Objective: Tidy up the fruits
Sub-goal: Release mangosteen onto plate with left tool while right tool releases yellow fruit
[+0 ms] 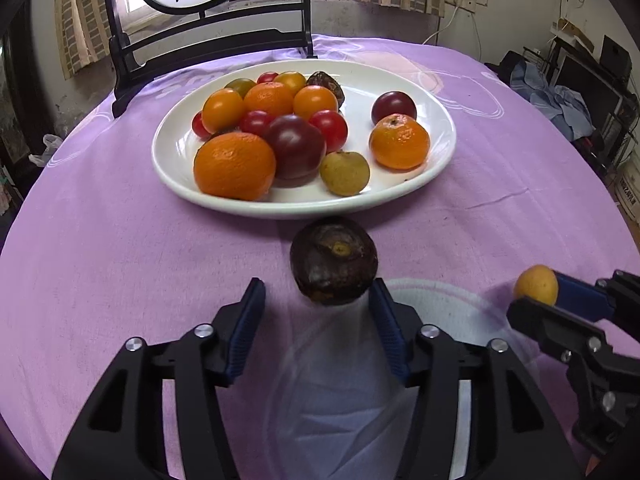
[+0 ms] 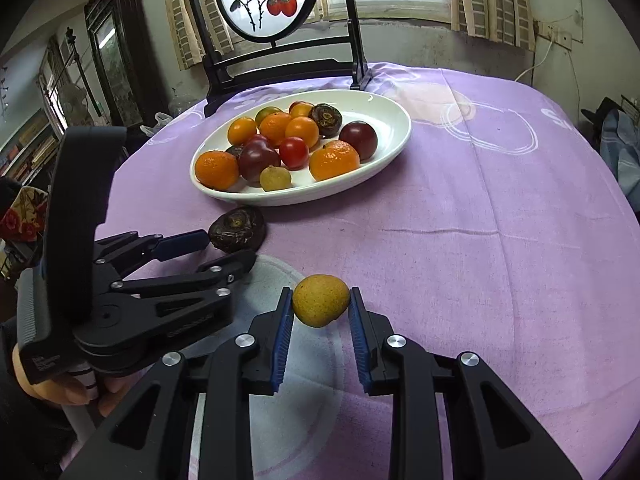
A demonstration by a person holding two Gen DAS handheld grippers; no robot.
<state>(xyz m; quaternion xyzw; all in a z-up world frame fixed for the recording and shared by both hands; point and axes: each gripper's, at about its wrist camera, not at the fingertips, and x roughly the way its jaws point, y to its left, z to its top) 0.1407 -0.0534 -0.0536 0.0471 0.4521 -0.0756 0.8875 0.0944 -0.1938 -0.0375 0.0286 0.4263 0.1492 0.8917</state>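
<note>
A white plate (image 1: 304,205) (image 2: 304,197) on the purple cloth holds several oranges, tomatoes and dark plums. Just in front of it is a dark brown fruit (image 1: 334,260) (image 2: 238,228). My left gripper (image 1: 316,294) (image 2: 228,250) is open around that fruit: the right finger (image 1: 384,308) is beside it and the left finger stands clear. I cannot tell whether the fruit rests on the cloth. My right gripper (image 2: 320,306) (image 1: 538,294) is shut on a small yellow fruit (image 2: 320,300) (image 1: 536,284), held above the cloth to the right of the left gripper.
A black stand with a round painted panel (image 1: 208,40) (image 2: 276,60) rises behind the plate. A pale, see-through round shape (image 2: 320,360) lies on the cloth beneath both grippers. A hand (image 2: 60,392) holds the left gripper. The cloth (image 2: 480,240) stretches right of the plate.
</note>
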